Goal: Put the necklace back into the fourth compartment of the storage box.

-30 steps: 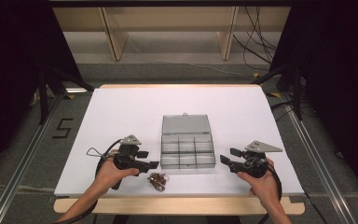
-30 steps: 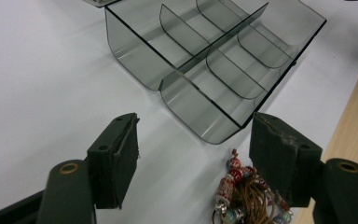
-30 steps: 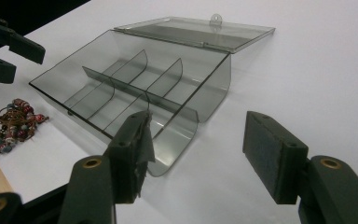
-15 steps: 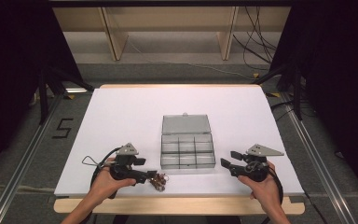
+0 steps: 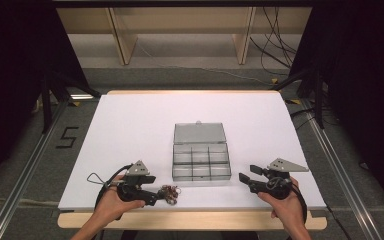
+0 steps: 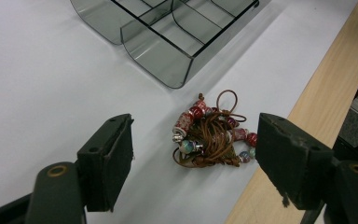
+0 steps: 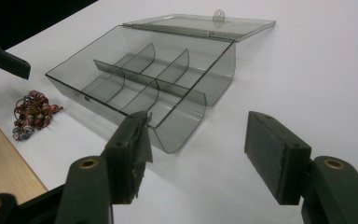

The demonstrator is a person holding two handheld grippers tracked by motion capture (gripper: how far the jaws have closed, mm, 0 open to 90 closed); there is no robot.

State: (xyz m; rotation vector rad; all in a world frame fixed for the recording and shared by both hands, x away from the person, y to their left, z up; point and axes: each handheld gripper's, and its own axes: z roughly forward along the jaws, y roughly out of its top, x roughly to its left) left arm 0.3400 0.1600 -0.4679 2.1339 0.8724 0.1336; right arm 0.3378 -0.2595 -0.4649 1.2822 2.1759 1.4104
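A tangle of brown cord strung with red and pale beads (image 6: pixel 212 135) lies on the white table near its front wooden edge; the beaded cord (image 5: pixel 169 192) and the beaded cord (image 7: pixel 30 112) show it just left of the box front. My left gripper (image 5: pixel 161 196) is open, jaws either side of the cord and just short of it, as the left gripper (image 6: pixel 193 168) shows. A clear grey divided box (image 5: pixel 201 161) stands open with its lid laid back. My right gripper (image 5: pixel 245 179) is open and empty, right of the box (image 7: pixel 149 88), as the right gripper (image 7: pixel 196 158) shows.
The white table top (image 5: pixel 130 125) ends at a wooden front strip (image 5: pixel 205 220), which runs close to the beaded cord. Wooden shelving (image 5: pixel 180 30) stands beyond the table. The box compartments hold nothing I can see.
My left gripper has come down and forward toward the front edge, reaching the beaded cord with its jaws around it. The right gripper has barely shifted.
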